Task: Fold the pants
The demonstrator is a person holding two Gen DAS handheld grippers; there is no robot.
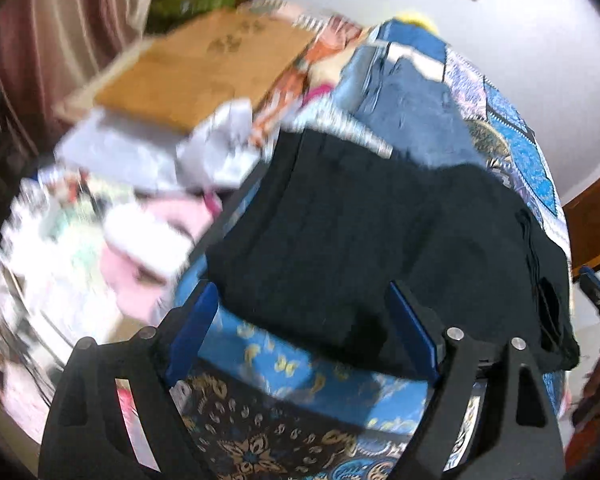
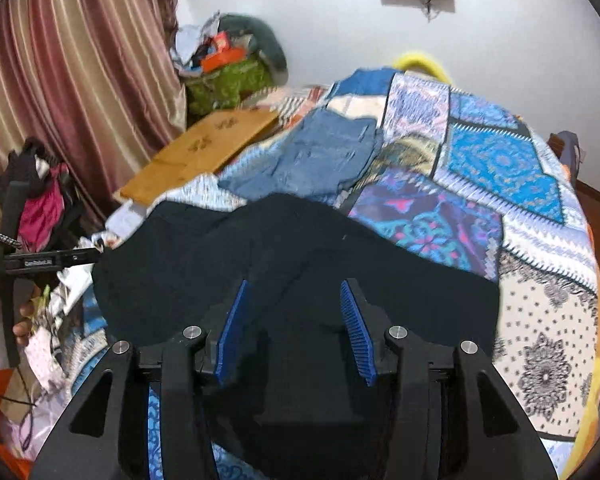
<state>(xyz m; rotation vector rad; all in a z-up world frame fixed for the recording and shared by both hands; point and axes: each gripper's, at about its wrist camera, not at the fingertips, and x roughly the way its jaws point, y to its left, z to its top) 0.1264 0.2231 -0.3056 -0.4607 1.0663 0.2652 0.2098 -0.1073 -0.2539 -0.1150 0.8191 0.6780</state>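
Black pants (image 1: 360,232) lie flat on the patterned bed cover (image 1: 300,368); they also show in the right wrist view (image 2: 300,248). My left gripper (image 1: 300,304) is open, its blue pads just over the pants' near edge, with nothing between them. My right gripper (image 2: 296,292) is open above the black cloth, its blue pads (image 2: 356,332) spread and empty. The left gripper's body (image 2: 36,260) shows at the left edge of the right wrist view, held by a hand.
Folded blue jeans (image 2: 320,156) lie on the bed beyond the black pants. A wooden board (image 2: 208,152) and loose clothes (image 1: 140,240) sit at the bed's left side. Striped curtains (image 2: 68,72) hang at the left. A bag pile (image 2: 228,76) stands by the wall.
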